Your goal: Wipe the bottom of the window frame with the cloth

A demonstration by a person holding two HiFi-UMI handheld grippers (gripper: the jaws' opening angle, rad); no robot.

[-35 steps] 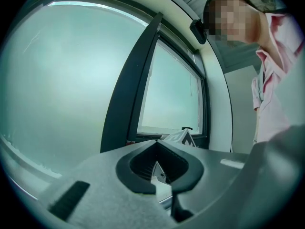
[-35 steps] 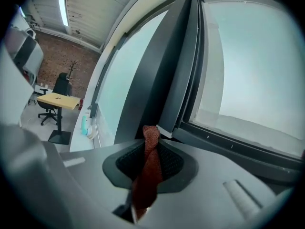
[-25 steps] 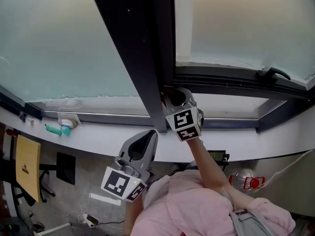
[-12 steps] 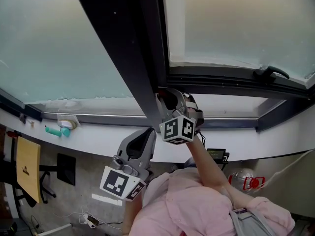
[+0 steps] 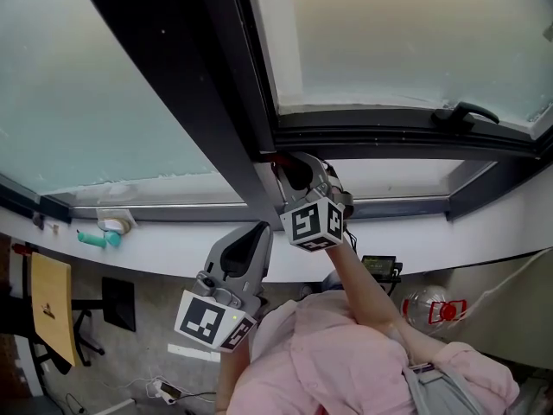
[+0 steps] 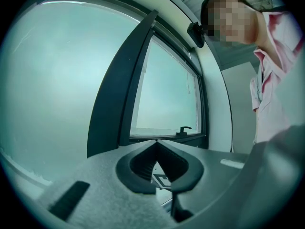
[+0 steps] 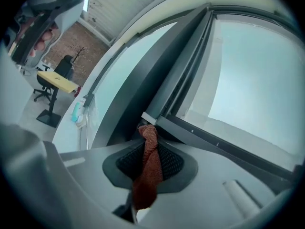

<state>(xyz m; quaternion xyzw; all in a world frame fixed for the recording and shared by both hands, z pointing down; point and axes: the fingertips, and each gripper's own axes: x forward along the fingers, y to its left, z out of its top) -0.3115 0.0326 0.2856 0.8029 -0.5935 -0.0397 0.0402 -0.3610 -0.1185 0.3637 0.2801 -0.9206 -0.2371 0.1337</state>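
Cloth [image 7: 148,168]: rust-red, twisted, pinched between the jaws of the right tool [image 7: 149,144]. Front end pokes out past the tips, tail hangs behind them. Front end sits at the corner where the dark upright post [image 5: 194,93] meets the bottom rail of the window frame [image 7: 228,147]; can't tell if it actually touches. Right tool jaws are narrow, clamped on the cloth. Left tool [image 6: 156,143]: tips together, nothing between them, near the edge of the white sill [image 5: 147,242], apart from the frame. Frosted glass on both sides of the post. Black window handle [image 5: 464,111] sits on the rail to the right. Teal object [image 5: 97,239] on the sill, far left. Room behind: yellow desk [image 5: 49,305], black office chair [image 7: 46,80], brick wall [image 7: 71,39].
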